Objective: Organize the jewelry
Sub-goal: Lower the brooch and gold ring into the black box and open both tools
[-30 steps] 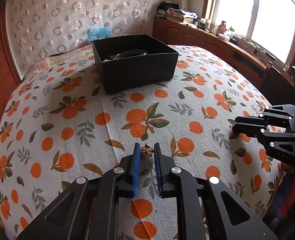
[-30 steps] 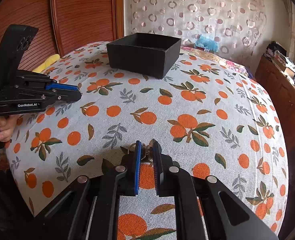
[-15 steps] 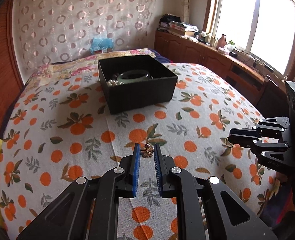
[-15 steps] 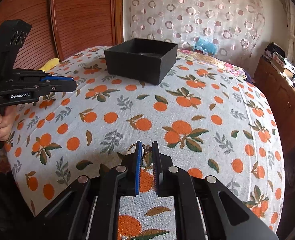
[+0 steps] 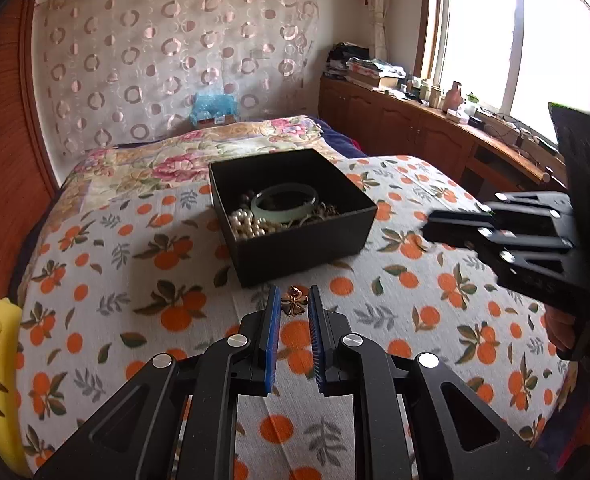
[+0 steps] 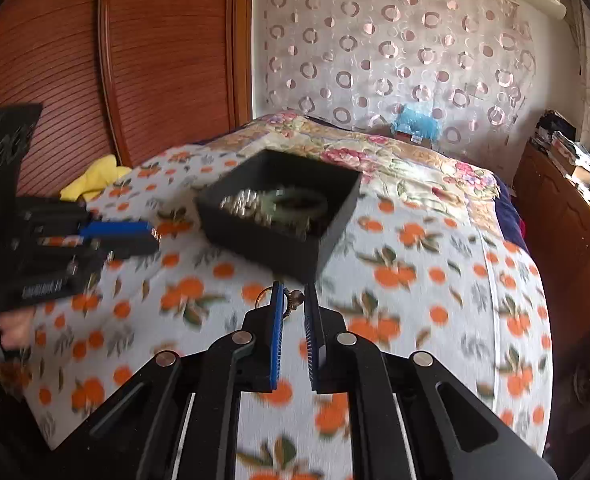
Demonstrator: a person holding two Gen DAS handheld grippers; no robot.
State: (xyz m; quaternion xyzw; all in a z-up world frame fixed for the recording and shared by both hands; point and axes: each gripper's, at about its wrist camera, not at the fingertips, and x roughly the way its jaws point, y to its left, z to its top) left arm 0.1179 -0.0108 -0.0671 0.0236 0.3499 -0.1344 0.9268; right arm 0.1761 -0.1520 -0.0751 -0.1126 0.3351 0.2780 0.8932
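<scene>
Left gripper [image 5: 293,306] pinches a coppery flower-shaped brooch [image 5: 294,303] between ribbed blue pads. Right gripper [image 6: 293,306] clamps a thin gold ring-and-bead earring [image 6: 291,300]. Both hang near the matte black square box [image 5: 295,248] of pearls [image 5: 249,222] and jade bangle [image 5: 285,203] on the orange-print bedspread [image 5: 135,280].

One marking is found in the two views, and it cannot be read. In the right wrist view, a line of pale lettering is printed on the black side face of the left gripper [image 6: 151,240], low on its body at the left edge of the picture; motion blur has smeared the characters, so no word can be made out. In the left wrist view, faint embossed characters are seen on the side of the right gripper [image 5: 429,230], and these are too small and dim to be deciphered. No other text, number, label or sign can be read.
</scene>
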